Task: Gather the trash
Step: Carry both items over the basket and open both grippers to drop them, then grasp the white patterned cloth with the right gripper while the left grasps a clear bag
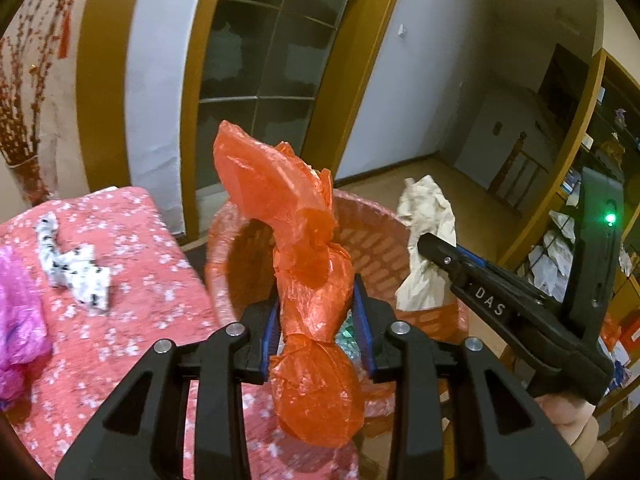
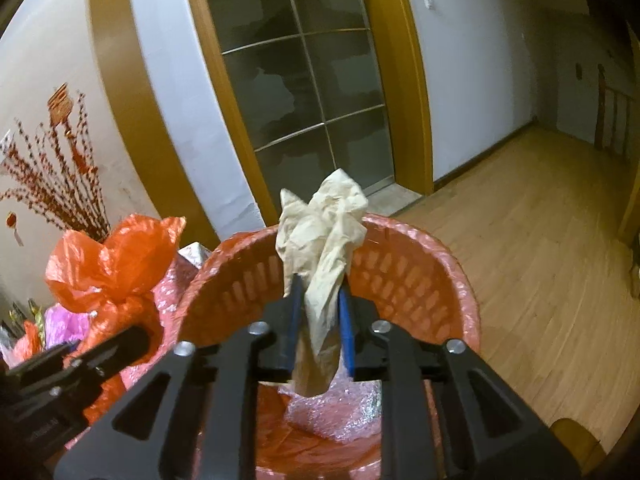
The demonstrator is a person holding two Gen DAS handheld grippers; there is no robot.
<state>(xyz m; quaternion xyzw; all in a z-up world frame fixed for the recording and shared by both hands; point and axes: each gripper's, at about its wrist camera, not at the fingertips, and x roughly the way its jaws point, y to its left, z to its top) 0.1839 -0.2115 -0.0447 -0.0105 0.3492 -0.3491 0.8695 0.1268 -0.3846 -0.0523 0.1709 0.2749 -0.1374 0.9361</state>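
My left gripper (image 1: 316,312) is shut on an orange plastic bag (image 1: 308,272) and holds it upright at the near rim of the red slotted basket (image 1: 372,256). My right gripper (image 2: 318,320) is shut on a crumpled beige paper (image 2: 324,236) and holds it above the basket's (image 2: 404,272) opening. The paper (image 1: 428,236) and the right gripper (image 1: 436,248) also show in the left wrist view, over the basket's right rim. The orange bag (image 2: 116,268) and the left gripper (image 2: 138,340) show at the left of the right wrist view. Pink wrap (image 2: 344,412) lies inside the basket.
A table with a pink flowered cloth (image 1: 132,304) stands left of the basket. A white spotted scrap (image 1: 76,268) and a purple plastic bag (image 1: 18,320) lie on it. Wooden floor (image 2: 540,272) spreads to the right. A glass door (image 2: 304,92) is behind.
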